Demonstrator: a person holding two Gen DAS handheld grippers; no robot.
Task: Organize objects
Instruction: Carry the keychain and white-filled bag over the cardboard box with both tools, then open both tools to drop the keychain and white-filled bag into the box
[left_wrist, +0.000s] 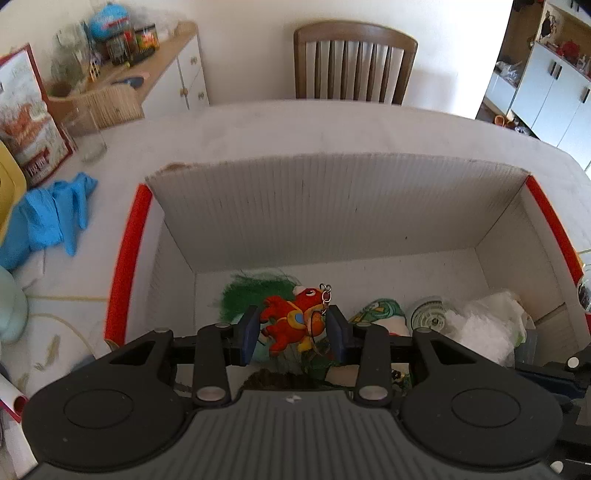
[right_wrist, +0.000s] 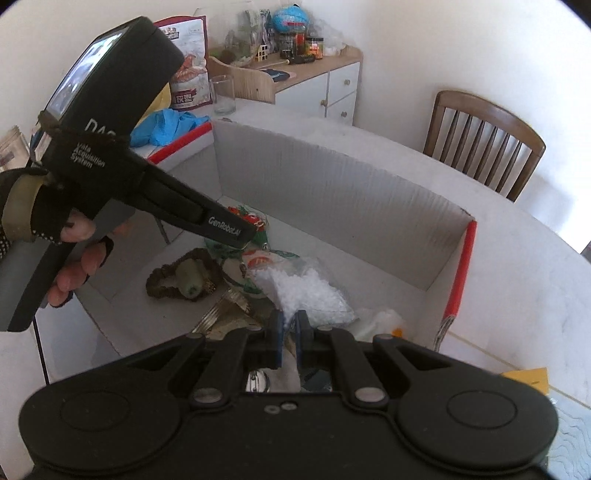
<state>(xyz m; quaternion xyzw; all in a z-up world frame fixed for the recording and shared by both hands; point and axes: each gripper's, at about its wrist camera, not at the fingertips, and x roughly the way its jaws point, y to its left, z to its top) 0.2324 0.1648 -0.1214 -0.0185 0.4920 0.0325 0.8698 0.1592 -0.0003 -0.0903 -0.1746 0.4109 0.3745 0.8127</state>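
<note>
Over the open cardboard box (left_wrist: 332, 206) on the bench (left_wrist: 295, 125), the left hand-held gripper (left_wrist: 293, 328) clamps a small red toy figure (left_wrist: 291, 321) between its blue pads, its keyring (left_wrist: 325, 291) dangling at one o'clock. The ring could snag a pad on release, dragging the toy back out. The right hand-held gripper (right_wrist: 290, 332) hangs fully closed and apparently empty (its tips sit just above a clear bag of white pellets (right_wrist: 306, 291)) and could nudge the clutter. Both point steeply down into the box; a gloved hand (right_wrist: 70, 254) at nine o'clock grips the left handle.
</note>
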